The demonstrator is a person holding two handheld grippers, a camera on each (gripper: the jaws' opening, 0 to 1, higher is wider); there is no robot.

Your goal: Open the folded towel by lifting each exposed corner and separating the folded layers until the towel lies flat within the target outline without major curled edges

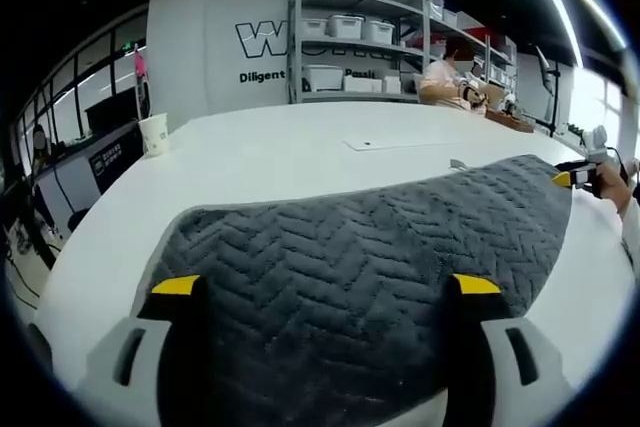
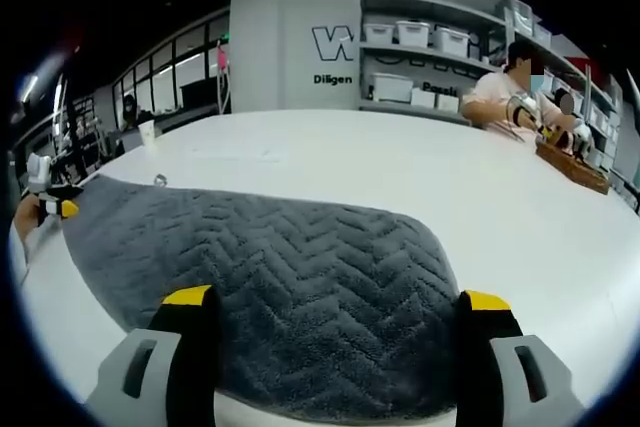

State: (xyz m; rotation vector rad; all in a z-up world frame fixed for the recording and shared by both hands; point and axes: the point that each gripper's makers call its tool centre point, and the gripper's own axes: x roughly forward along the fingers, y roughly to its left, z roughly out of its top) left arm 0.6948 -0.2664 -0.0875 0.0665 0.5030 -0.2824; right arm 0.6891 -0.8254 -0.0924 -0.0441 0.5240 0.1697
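Two grippers, both with jaws spread wide. Your left gripper has its yellow-tipped fingers apart, one at each side of the near edge of the towel. The grey herringbone cloth lies between and ahead of the fingers; whether the pads touch it cannot be told from the left gripper view.

Your right gripper shows the same stance: fingers apart, the towel running across the gap between them and filling the space ahead. Nothing is clamped on either side.

The towel lies spread on the white table, a single grey sheet with its far edge rounded by the lens. In the left gripper view your right gripper sits at the towel's far right corner, held in your hand. In the right gripper view your left gripper sits at the towel's far left corner. So the two grippers stand at opposite ends of the cloth.

A paper cup stands on the table well apart from the towel, toward the far left. Shelving with white bins is behind the table, and a person sits at its far side.
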